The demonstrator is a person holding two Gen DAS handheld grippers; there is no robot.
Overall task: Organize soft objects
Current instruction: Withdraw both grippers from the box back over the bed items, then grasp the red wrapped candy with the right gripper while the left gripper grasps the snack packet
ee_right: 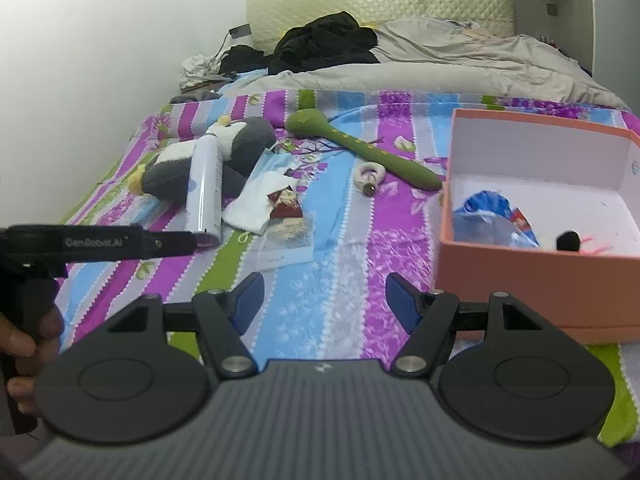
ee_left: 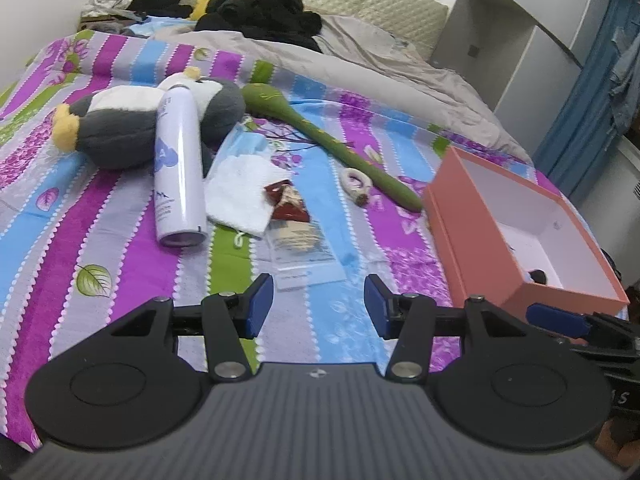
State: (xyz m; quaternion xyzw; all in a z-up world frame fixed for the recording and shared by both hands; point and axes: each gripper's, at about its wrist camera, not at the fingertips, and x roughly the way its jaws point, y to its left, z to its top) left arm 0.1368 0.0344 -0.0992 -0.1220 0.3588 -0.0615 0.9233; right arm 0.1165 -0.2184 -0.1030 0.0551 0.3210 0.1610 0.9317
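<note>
Blue-padded left hand-held gripper and right hand-held gripper, jaws apart, empty, above striped bedspread.

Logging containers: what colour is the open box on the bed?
The box is salmon-pink outside, white inside; clearest in the right wrist view.

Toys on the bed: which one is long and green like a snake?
The green snake toy, lying stretched out between the penguin plushie and the orange box. The penguin is round, grey and white; only the snake is long, thin and green.
</note>
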